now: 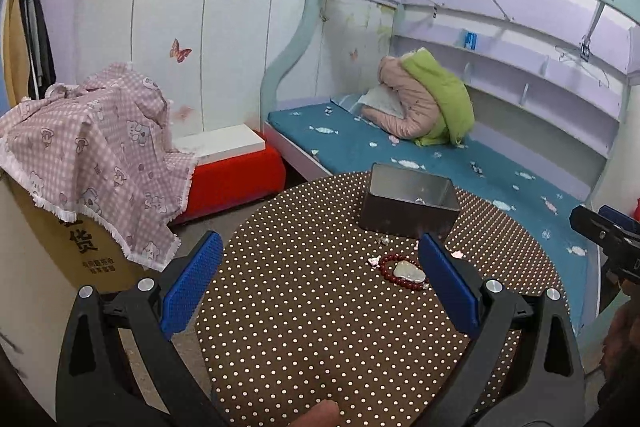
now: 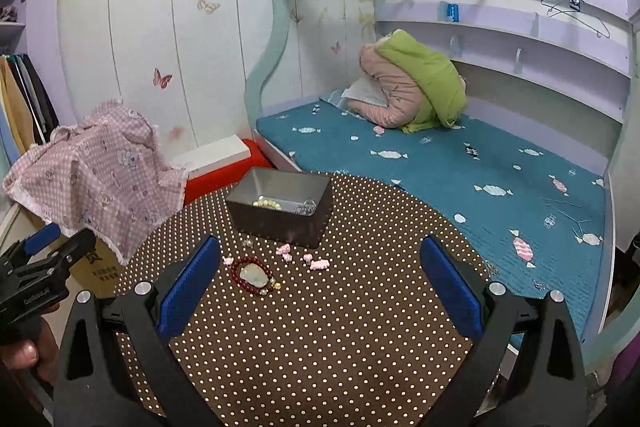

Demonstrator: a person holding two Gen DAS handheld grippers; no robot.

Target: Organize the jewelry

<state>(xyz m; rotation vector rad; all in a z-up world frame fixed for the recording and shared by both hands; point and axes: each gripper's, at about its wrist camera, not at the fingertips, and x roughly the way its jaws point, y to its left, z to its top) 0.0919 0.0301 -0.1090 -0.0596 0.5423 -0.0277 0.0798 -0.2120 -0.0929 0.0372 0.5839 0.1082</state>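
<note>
A dark red bead bracelet (image 1: 386,263) (image 2: 237,266) lies on the round dotted table (image 1: 304,307) (image 2: 340,327), ringed around a pale jade pendant (image 1: 408,270) (image 2: 253,274). Small pink trinkets (image 2: 318,263) and a clear bead (image 2: 247,242) are scattered just beyond it. Behind them stands a grey metal box (image 1: 408,205) (image 2: 280,211) holding a pale green bead bracelet (image 2: 267,203) and a silver piece (image 2: 307,206). My left gripper (image 1: 320,259) is open above the table, short of the bracelet. My right gripper (image 2: 320,259) is open too, with nothing between its fingers.
A bunk bed with a teal mattress (image 2: 460,167) runs along the right, with folded pink and green quilts (image 1: 428,103) on it. A cardboard box under a pink checked cloth (image 1: 92,155) stands left of the table, beside a red stool (image 1: 236,175).
</note>
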